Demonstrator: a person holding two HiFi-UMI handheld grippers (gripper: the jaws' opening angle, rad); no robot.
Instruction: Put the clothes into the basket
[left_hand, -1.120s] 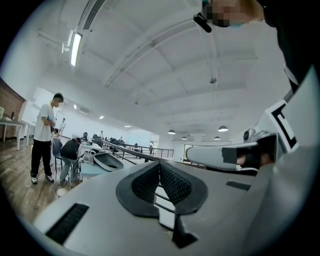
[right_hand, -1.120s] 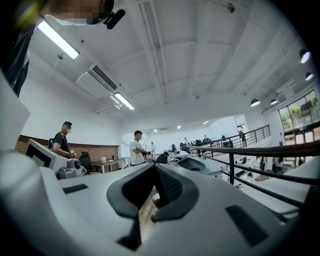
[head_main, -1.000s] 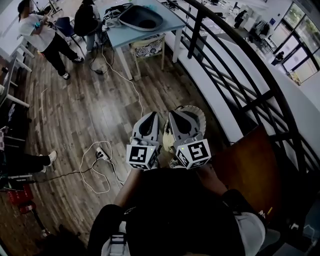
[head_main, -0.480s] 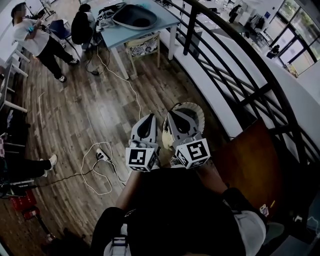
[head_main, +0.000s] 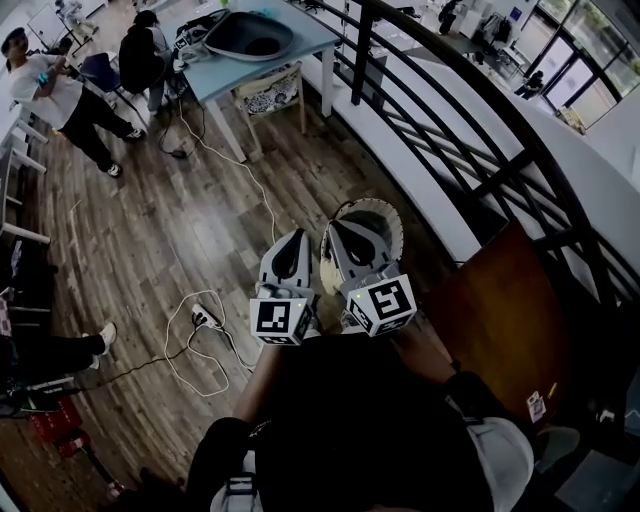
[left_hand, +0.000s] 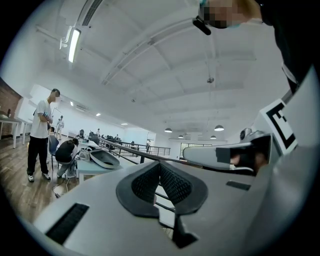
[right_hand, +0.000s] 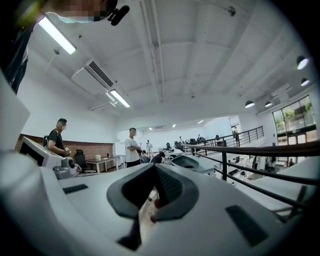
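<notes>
A person in a white shirt (head_main: 45, 82) is standing at ten o'clock on the brown wooden plank floor (head_main: 170, 230). The white left gripper (head_main: 297, 238) is keeping its jaws pressed together on nothing, and the white right gripper (head_main: 338, 228) beside it is doing likewise. The round tan woven basket (head_main: 393, 225) is sitting at the right gripper's one o'clock.
</notes>
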